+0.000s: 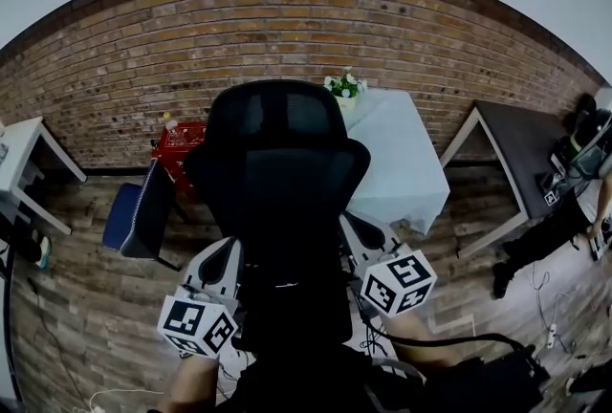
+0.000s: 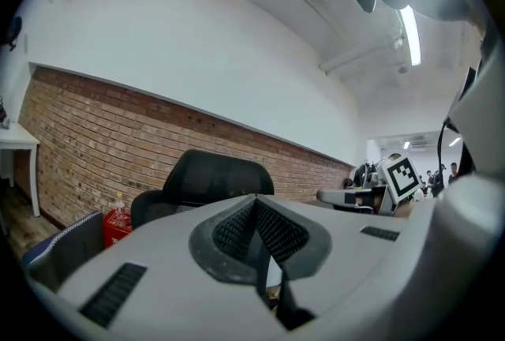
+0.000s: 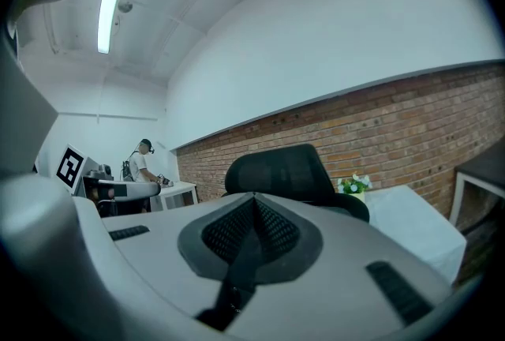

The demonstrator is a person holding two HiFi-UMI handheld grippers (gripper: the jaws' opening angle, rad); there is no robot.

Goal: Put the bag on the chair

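A black office chair (image 1: 277, 163) with a headrest stands right in front of me, its back toward me; it also shows in the left gripper view (image 2: 221, 177) and the right gripper view (image 3: 280, 170). A black bag (image 1: 287, 306) hangs between my two grippers, close against the chair's back, and its outline is hard to separate from the chair. My left gripper (image 1: 232, 250) (image 2: 256, 229) is shut on a black strap (image 2: 264, 272) of the bag. My right gripper (image 1: 346, 224) (image 3: 254, 225) is shut on another black strap (image 3: 237, 276).
A blue-padded seat (image 1: 139, 215) and a red crate (image 1: 182, 148) stand left of the chair. A table with a pale cloth (image 1: 402, 163) and flowers (image 1: 344, 86) is behind it. A dark table (image 1: 521, 143) and a person (image 1: 574, 201) are at right, a white table (image 1: 24, 163) at left.
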